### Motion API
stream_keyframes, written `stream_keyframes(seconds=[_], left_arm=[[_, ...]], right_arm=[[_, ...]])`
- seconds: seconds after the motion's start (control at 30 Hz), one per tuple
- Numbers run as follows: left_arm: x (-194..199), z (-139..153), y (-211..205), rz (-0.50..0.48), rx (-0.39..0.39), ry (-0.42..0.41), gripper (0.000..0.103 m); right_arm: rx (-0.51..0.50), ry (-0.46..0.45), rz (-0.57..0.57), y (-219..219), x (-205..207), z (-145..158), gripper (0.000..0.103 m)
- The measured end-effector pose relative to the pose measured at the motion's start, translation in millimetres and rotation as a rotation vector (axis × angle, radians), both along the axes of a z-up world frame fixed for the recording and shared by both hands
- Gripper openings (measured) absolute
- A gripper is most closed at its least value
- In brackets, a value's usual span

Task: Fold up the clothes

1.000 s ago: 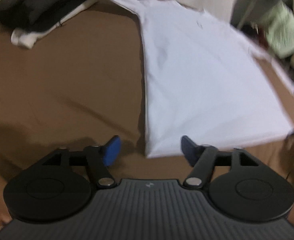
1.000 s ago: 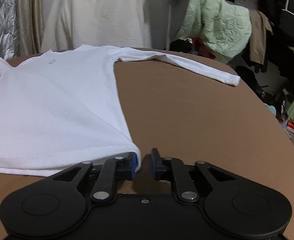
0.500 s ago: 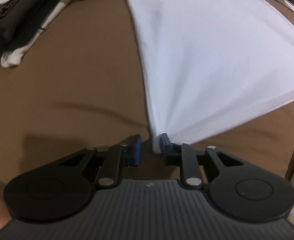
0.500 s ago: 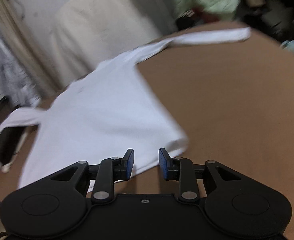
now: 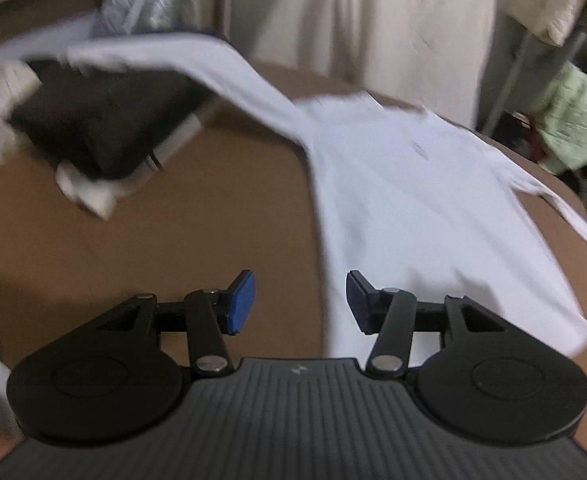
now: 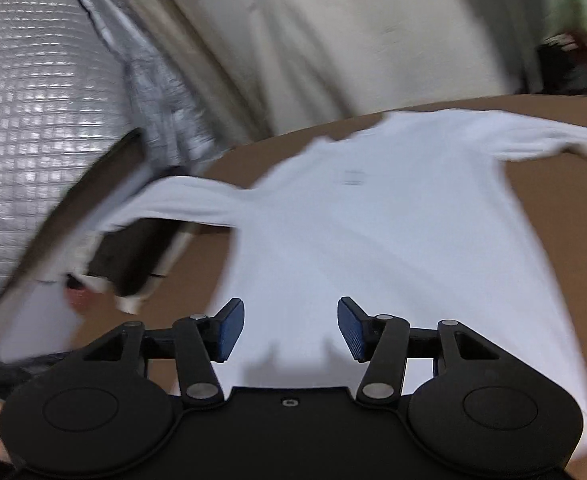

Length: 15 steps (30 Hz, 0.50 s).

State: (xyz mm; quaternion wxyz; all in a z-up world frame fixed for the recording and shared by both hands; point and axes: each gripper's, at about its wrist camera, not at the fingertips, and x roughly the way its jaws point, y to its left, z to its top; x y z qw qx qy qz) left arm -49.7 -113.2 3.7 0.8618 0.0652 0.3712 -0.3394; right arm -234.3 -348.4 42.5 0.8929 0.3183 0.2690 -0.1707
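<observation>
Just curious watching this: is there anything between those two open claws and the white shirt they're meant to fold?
Nothing visible. The white shirt lies flat on the brown table, directly ahead of the open left gripper and right gripper. One sleeve drapes over a dark folded pile.

Bare brown table open on the near left, free to pass between the white shirt and the dark folded stack. Blocked at far left by that stack, with the shirt's left sleeve draped over it. More bare table to the right of the shirt, crossed at the far right by the other sleeve. Hemmed in beyond the far edge by hanging cream fabric and silver quilted material.
</observation>
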Motion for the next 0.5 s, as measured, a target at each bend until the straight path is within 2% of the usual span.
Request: stream_keyframes(seconds=[0.03,0.07,0.17,0.23,0.27,0.33,0.5], left_arm=[[11.5,9.8,-2.7,0.026,0.001,-0.027,0.052],[23.0,19.5,-5.4,0.052,0.002,-0.054,0.054],[78.4,40.9,2.9,0.160,-0.064,-0.091,0.063],[113.9,54.8,8.1,0.259,-0.112,-0.098,0.068],[130.5,57.4,11.6,0.286,-0.129,-0.096,0.068],[161.3,62.9,18.5,0.343,-0.180,-0.082,0.068],[226.6,56.0,24.7,0.390,-0.320,0.037,0.068]], right_arm=[[0.022,0.003,0.031,-7.0,18.4,13.6,0.058],[-0.008,0.047,0.049,-12.1,40.5,24.5,0.058],[-0.074,0.198,0.059,-11.7,104.5,57.1,0.059],[-0.044,0.270,0.028,-13.9,137.7,74.6,0.059],[-0.067,0.280,0.044,-13.4,153.0,74.7,0.059],[-0.113,0.302,0.077,-12.5,183.6,74.8,0.059],[-0.228,0.354,0.159,-10.2,260.0,75.2,0.063]])
